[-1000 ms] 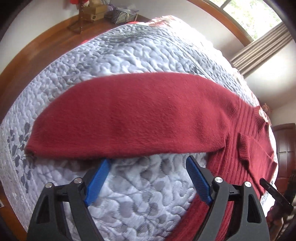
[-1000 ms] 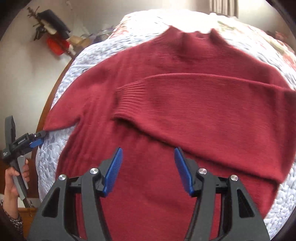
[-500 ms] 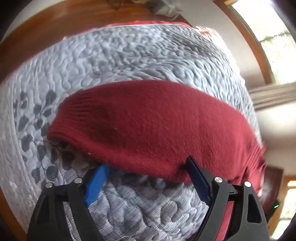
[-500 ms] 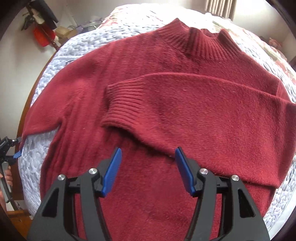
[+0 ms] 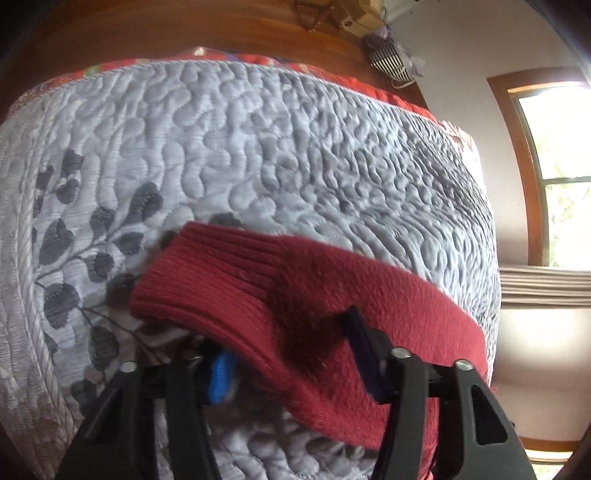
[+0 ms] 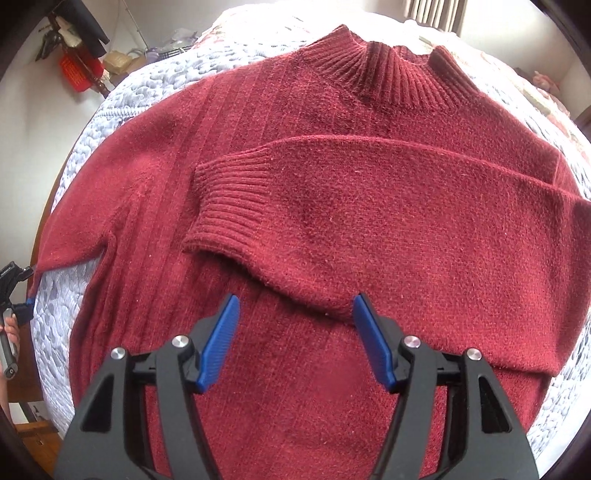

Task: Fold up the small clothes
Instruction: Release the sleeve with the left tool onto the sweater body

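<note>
A dark red knit sweater (image 6: 295, 122) lies flat on the bed, collar at the far side. One sleeve (image 6: 369, 206) is folded across its chest, ribbed cuff (image 6: 225, 199) near the middle. The other sleeve (image 5: 332, 306) stretches out over the quilt, and its ribbed cuff (image 5: 207, 280) lies just beyond my left gripper (image 5: 291, 363). That gripper is open, its two fingers straddling the sleeve fabric. My right gripper (image 6: 295, 332) hovers open over the sweater's lower body, just short of the folded sleeve's edge, holding nothing.
A grey-white quilt (image 5: 258, 147) with a dark leaf pattern covers the bed. A wooden headboard (image 5: 184, 33) stands behind it, with a window (image 5: 561, 177) to the right. In the right wrist view the left gripper (image 6: 16, 291) and a hand (image 6: 9, 332) show at the bed's left edge.
My left gripper has slid along the outstretched sleeve to its cuff, and the sleeve now sits between its fingers, which stand a little closer together. My right gripper has moved closer over the sweater.
</note>
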